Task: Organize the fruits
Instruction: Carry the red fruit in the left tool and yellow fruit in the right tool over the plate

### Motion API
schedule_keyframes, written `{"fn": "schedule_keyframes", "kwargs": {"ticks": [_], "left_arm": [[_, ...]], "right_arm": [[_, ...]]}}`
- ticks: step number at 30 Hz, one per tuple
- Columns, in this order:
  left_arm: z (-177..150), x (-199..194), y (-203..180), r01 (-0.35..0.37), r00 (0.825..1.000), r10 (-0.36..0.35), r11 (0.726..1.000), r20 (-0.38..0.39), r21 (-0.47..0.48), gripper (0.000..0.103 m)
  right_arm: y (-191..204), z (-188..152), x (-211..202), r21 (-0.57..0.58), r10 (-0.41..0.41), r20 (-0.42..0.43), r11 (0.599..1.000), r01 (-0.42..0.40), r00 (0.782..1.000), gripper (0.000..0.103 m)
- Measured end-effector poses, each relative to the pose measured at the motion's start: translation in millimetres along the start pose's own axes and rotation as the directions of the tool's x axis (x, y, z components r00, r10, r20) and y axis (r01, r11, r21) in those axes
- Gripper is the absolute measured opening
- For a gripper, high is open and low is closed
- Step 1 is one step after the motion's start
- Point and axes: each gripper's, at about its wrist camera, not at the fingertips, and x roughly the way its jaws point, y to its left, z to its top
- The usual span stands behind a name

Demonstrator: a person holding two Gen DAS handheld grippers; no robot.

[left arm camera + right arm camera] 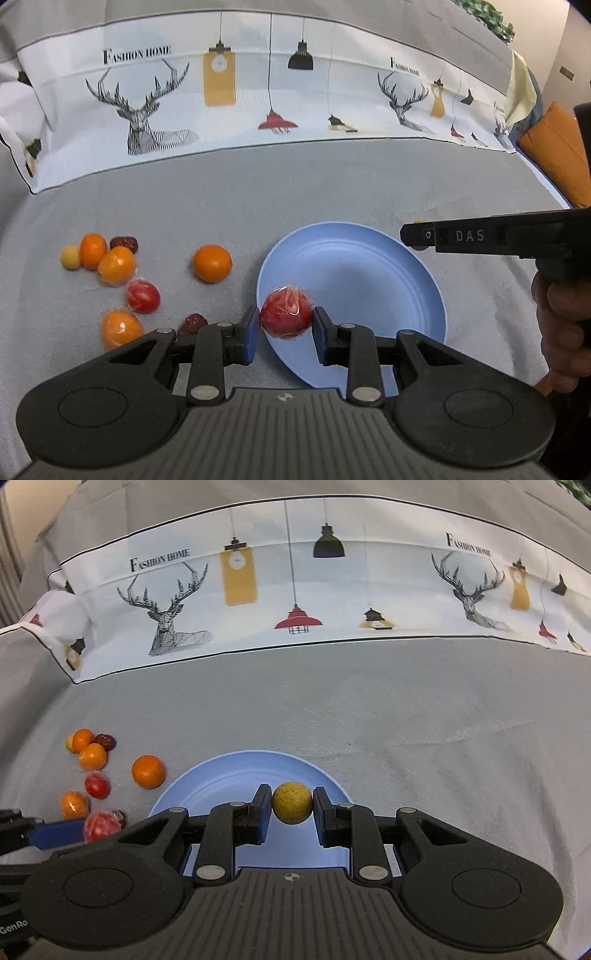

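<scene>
The left gripper (285,322) clamps its fingers on a wrapped red fruit (286,312) over the near-left rim of the blue plate (369,266). The right gripper (291,805) grips a yellow fruit (291,802) above the plate's (207,775) middle, so it looks better placed to drop first.

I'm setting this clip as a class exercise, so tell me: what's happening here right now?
A person holding two grippers is sorting fruit onto a blue plate. The left gripper is shut on a wrapped red fruit at the plate's near-left rim. The right gripper is shut on a yellow fruit over the plate. Nothing lies on the plate that can be seen. Oranges, a red fruit and dark fruits wait on the grey cloth to the left.
</scene>
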Motion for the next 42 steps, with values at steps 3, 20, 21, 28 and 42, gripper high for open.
{"fn": "schedule_keyframes", "kwargs": {"ticks": [3, 20, 21, 28, 42], "left_arm": [[-0.2, 5.0, -2.2, 0.006, 1.0, -0.006, 1.0, -0.009, 0.018, 0.034], [-3.9, 8.0, -17.7, 0.016, 1.0, -0.017, 0.996, 0.009, 0.093, 0.034], [-3.7, 8.1, -18.0, 0.016, 1.0, -0.017, 0.995, 0.009, 0.095, 0.034], [-3.1, 8.3, -19.2, 0.017, 1.0, -0.018, 0.995, 0.012, 0.1, 0.034], [-2.7, 6.2, -23.0, 0.016, 1.0, -0.019, 0.992, 0.024, 0.121, 0.034]], "right_arm": [[1.6, -0.9, 0.6, -0.012, -0.002, -0.009, 1.0, 0.002, 1.0, 0.025], [6.4, -0.2, 4.4, -0.045, -0.011, -0.03, 0.999, 0.01, 0.999, 0.025], [6.9, -0.4, 4.8, -0.049, -0.01, -0.032, 0.999, 0.009, 0.999, 0.025], [6.8, -1.8, 5.3, -0.063, -0.012, -0.04, 0.998, 0.01, 0.999, 0.025], [9.3, -2.1, 6.4, -0.075, -0.021, -0.043, 0.997, 0.017, 0.999, 0.025]]}}
